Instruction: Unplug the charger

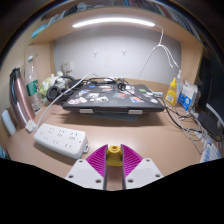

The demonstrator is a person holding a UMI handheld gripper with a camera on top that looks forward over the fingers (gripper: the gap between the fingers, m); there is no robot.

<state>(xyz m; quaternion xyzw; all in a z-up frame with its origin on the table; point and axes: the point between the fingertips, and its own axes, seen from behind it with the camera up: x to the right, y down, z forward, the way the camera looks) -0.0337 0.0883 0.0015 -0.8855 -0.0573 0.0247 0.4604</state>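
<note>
Your hand-held gripper (114, 168) stands wide, holding nothing; the charger, hard to pick out, likely sits in the power strip (61, 138) ahead-left on the surface (150, 135); approach squarely, grip its body

The gripper (115, 168) has two pale grey, angular fingers, each lined with a magenta pad (97, 159) on its inner face; a small yellow-orange block sits between them.

Power strip (60, 138) left, laptop (112, 98) beyond.
</note>
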